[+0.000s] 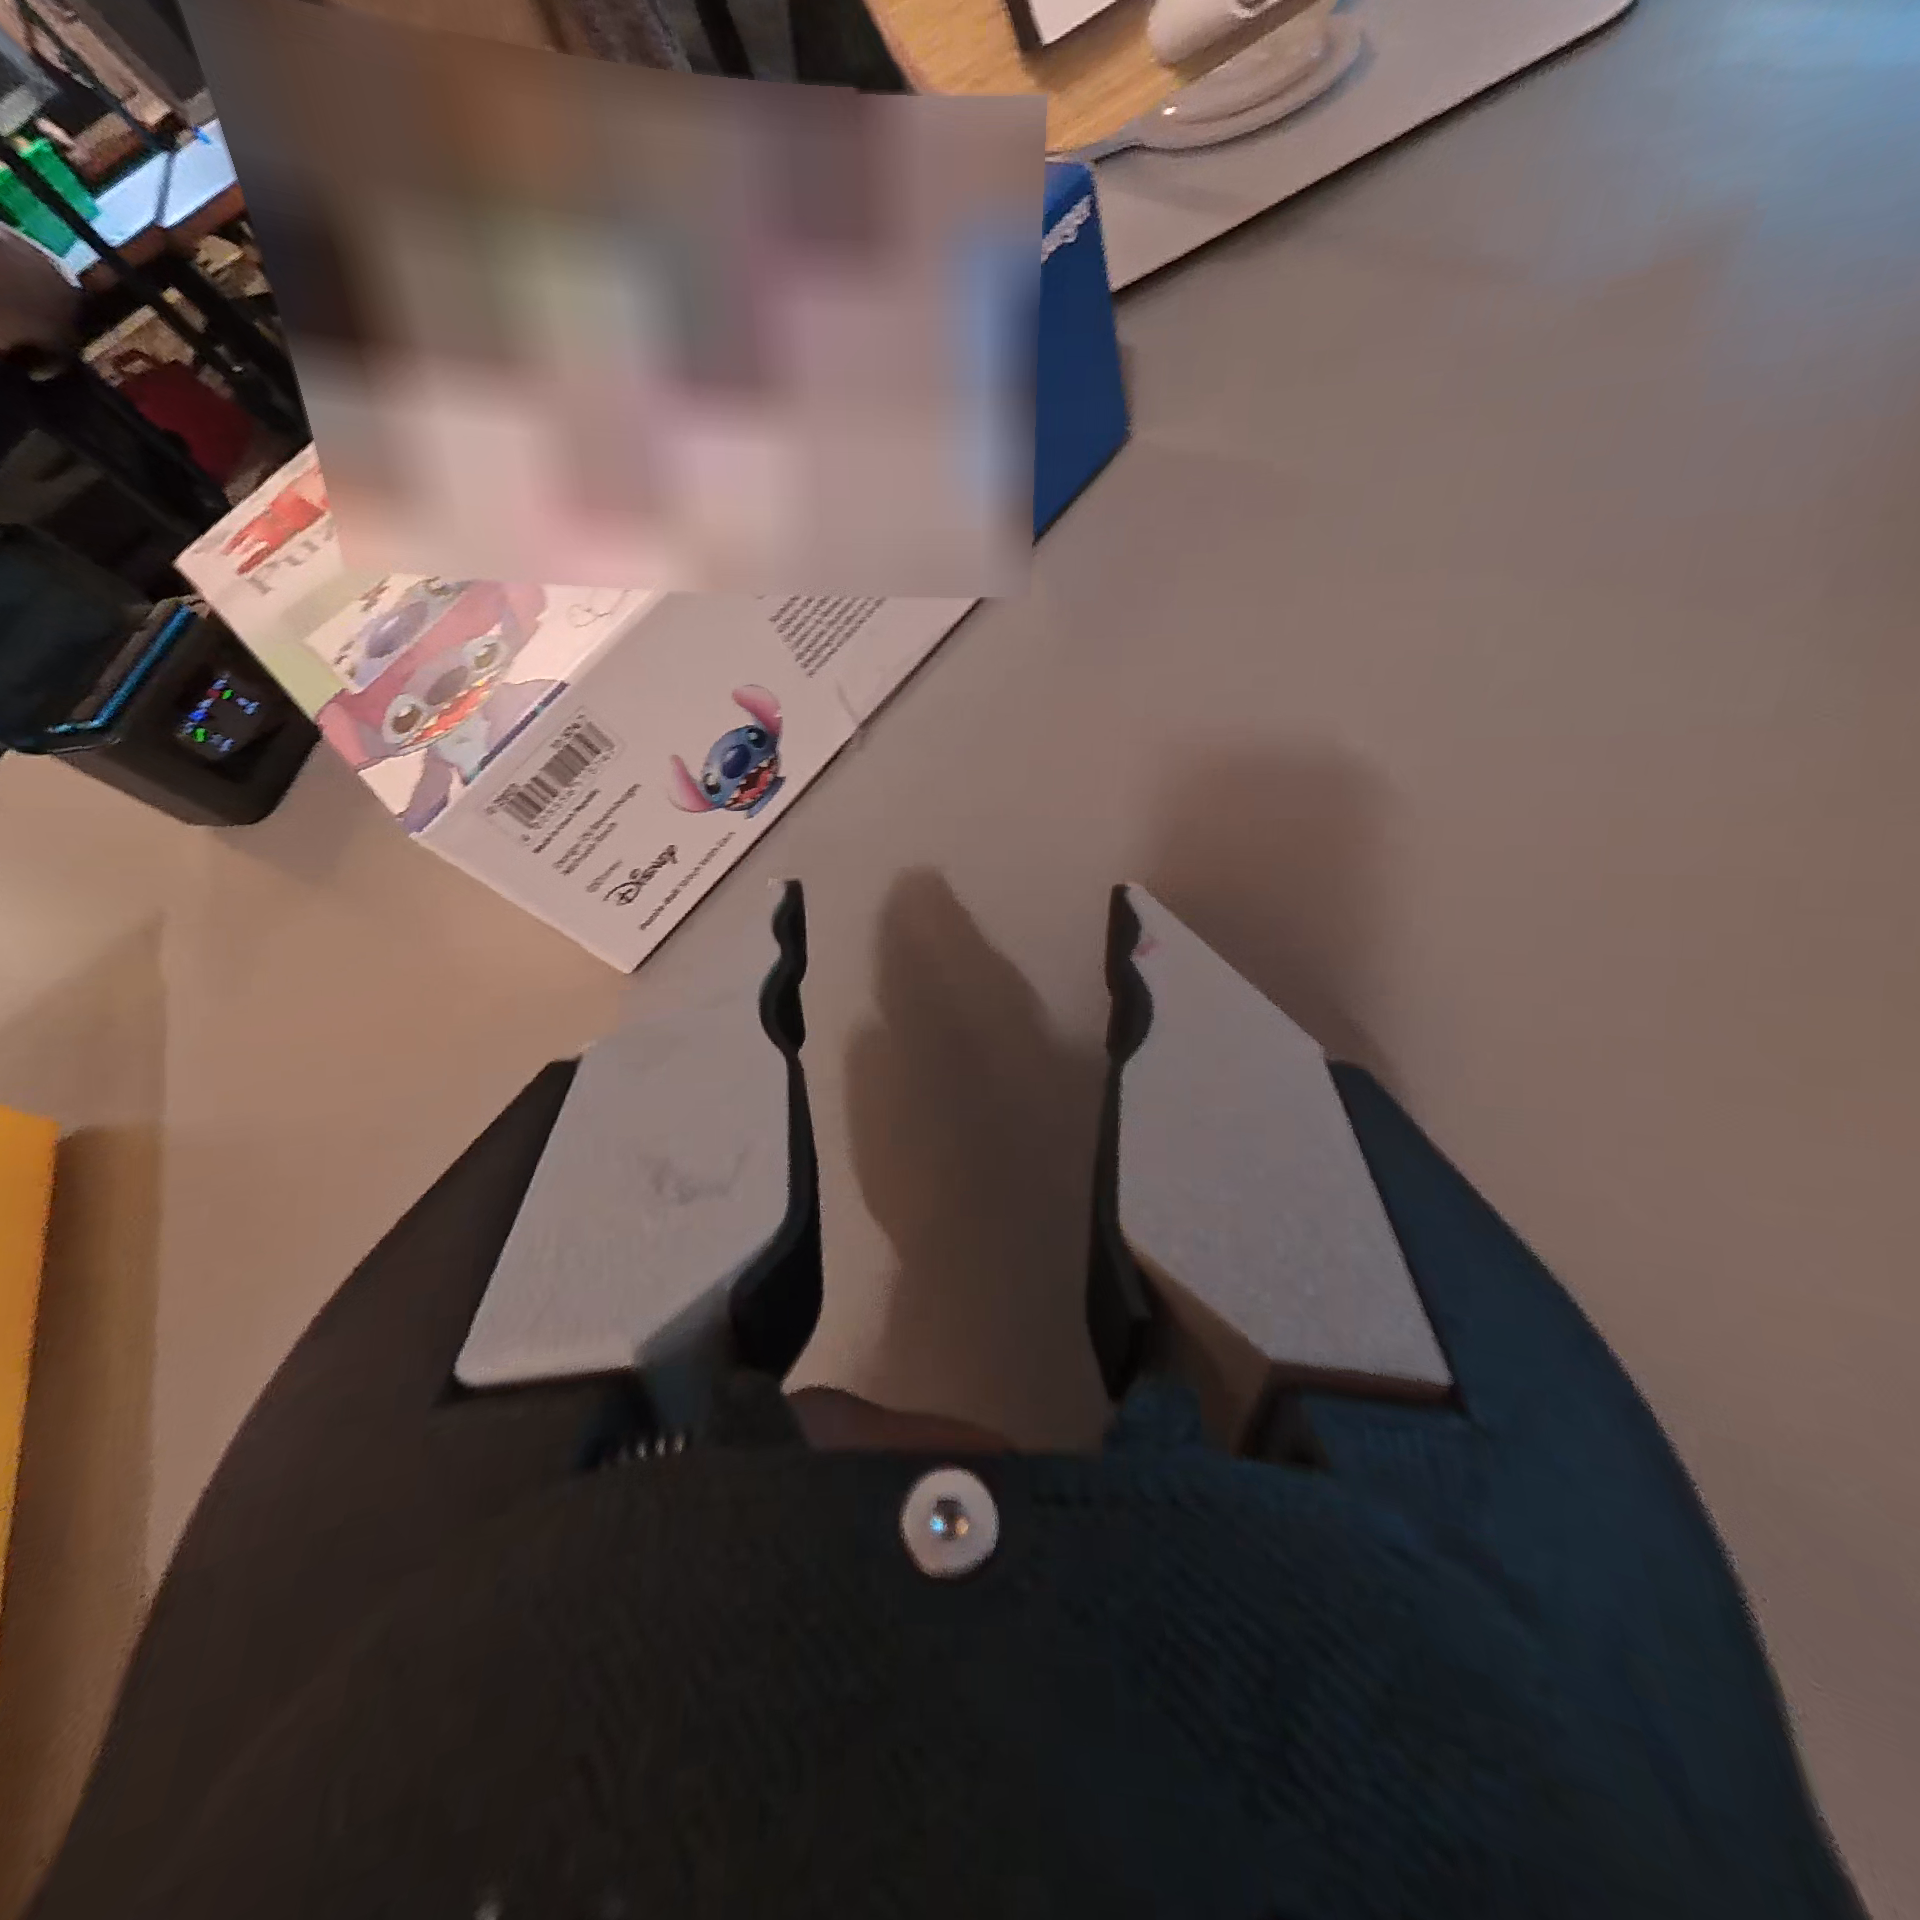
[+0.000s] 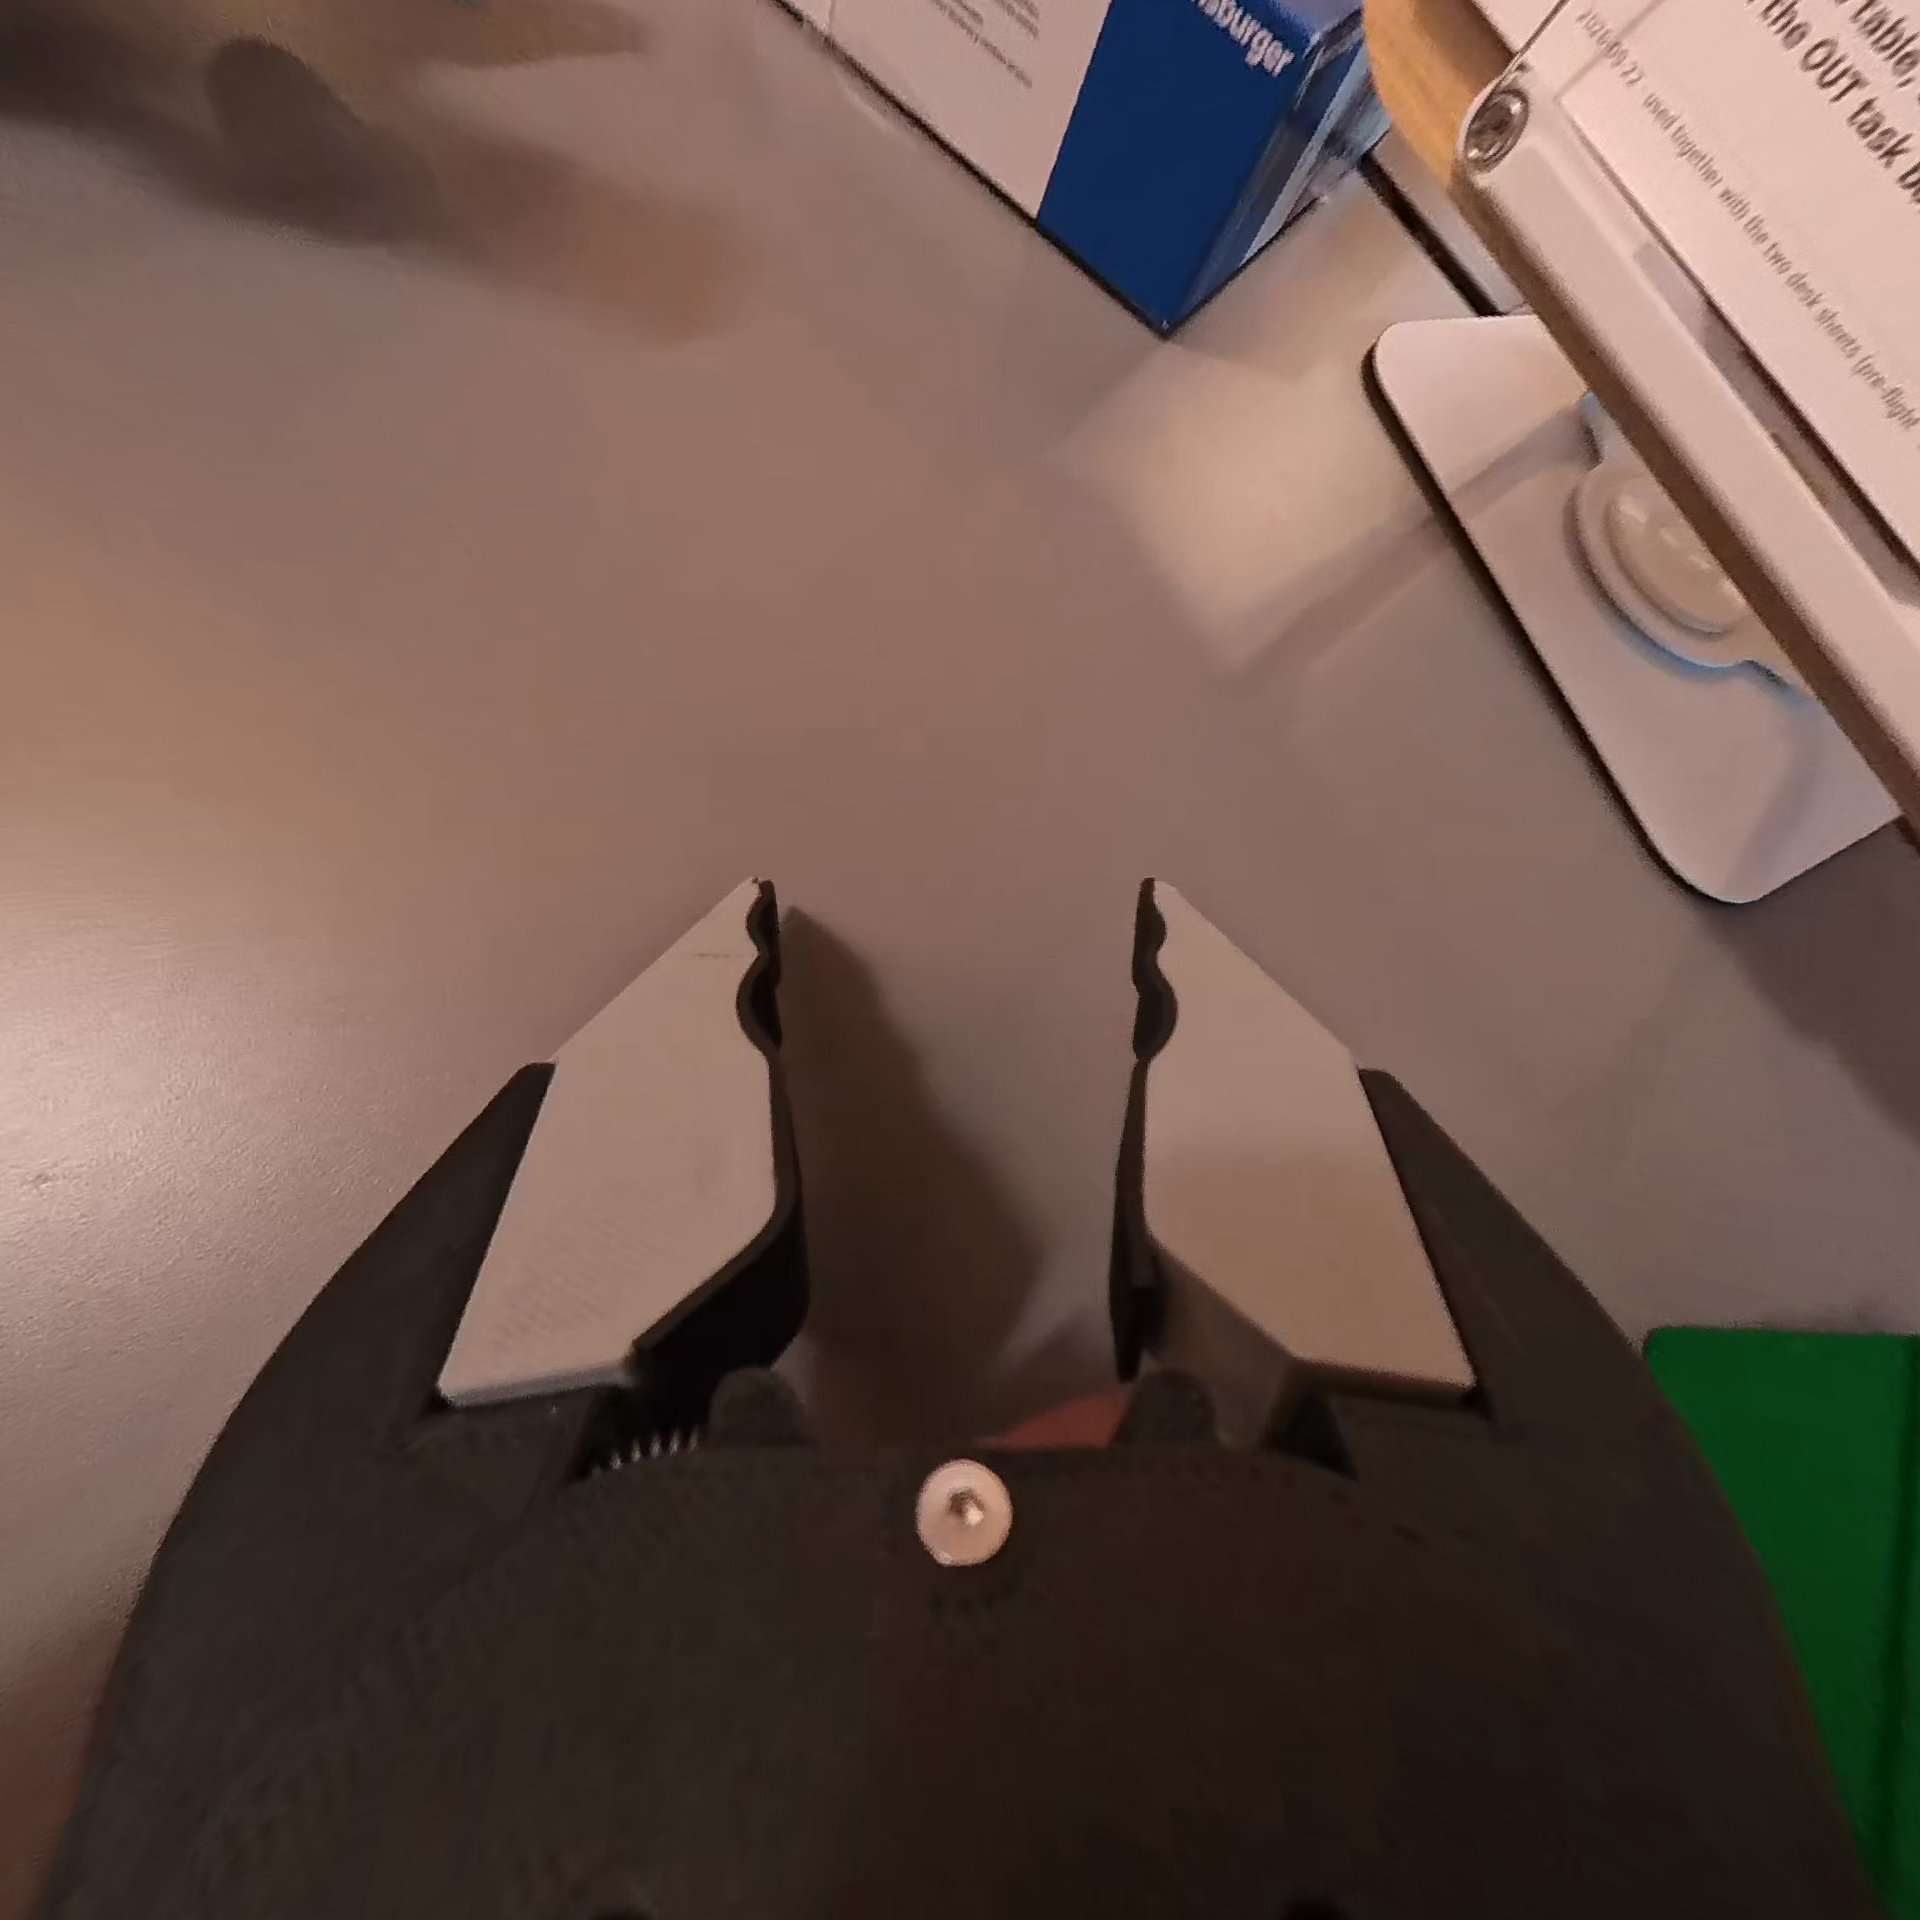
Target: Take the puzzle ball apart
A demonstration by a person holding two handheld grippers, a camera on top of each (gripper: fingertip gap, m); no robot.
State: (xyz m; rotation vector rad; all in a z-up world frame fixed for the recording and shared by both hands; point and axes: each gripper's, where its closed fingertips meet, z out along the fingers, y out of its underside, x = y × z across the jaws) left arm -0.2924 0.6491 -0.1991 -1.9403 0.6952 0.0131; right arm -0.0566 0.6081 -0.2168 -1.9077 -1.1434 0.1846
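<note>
Both grippers gape with nothing between their pads: left gripper (image 1: 951, 894) nears the white box (image 1: 665, 748) at ten o'clock, right gripper (image 2: 951, 894) over bare surface (image 2: 623, 623)

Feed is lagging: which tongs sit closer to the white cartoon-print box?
Left, probably. The left tongs, open and empty, sit just short of the white cartoon-print box; the right tongs face bare tabletop.

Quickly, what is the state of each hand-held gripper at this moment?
Left hand-held gripper: open, holding nothing, over the grey table.
Right hand-held gripper: open, holding nothing.
</note>
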